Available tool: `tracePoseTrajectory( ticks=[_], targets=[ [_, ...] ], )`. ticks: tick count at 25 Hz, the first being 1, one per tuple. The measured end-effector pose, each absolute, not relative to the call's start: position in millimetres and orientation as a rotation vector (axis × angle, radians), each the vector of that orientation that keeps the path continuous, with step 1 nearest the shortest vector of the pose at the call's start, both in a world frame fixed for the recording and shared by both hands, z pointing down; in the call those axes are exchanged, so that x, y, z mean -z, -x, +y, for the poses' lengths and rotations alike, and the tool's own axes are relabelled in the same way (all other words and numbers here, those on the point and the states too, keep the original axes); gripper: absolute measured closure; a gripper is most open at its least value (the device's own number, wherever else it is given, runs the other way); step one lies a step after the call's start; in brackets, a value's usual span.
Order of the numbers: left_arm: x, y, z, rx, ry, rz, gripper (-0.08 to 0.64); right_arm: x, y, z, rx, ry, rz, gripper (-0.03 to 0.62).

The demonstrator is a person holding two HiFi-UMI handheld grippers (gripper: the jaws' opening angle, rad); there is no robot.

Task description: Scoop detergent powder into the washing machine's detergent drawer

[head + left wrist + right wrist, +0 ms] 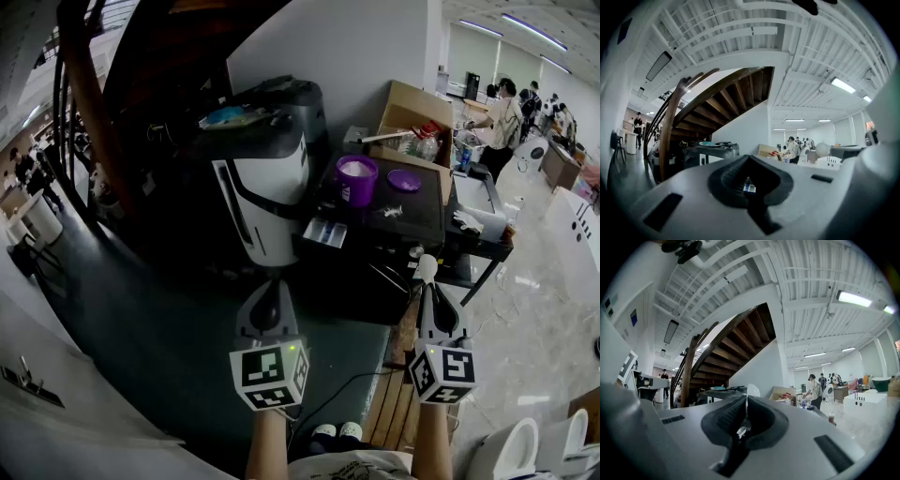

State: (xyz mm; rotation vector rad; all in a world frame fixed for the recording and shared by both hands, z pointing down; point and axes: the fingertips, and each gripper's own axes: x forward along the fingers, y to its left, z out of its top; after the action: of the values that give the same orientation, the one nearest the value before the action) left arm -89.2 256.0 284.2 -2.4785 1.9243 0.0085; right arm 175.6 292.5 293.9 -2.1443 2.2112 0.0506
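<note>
The right tool point(430, 292), low at the right of the head view, was clamped on the handle of a white scoop point(427, 268), whose bowl stuck out past the jaws. The left tool point(271, 289), low at centre, had its jaws pressed together on nothing. Above them at mid-frame, the open purple detergent tub point(356, 180), with white powder inside, stood on the black washing machine point(412, 220), its lid point(404, 180) just to the right. The detergent drawer point(325, 232) stuck out open, below-left of the tub.
</note>
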Motion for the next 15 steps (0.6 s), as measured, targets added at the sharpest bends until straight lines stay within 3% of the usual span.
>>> tracePoseTrajectory(
  ticks=[15],
  targets=[
    [-283.8,90.3,250.7,0.004,2.450,1.938,0.558,-294.8,-174.5,283.3,-0.064,2.124,2.234,0.572]
  ],
)
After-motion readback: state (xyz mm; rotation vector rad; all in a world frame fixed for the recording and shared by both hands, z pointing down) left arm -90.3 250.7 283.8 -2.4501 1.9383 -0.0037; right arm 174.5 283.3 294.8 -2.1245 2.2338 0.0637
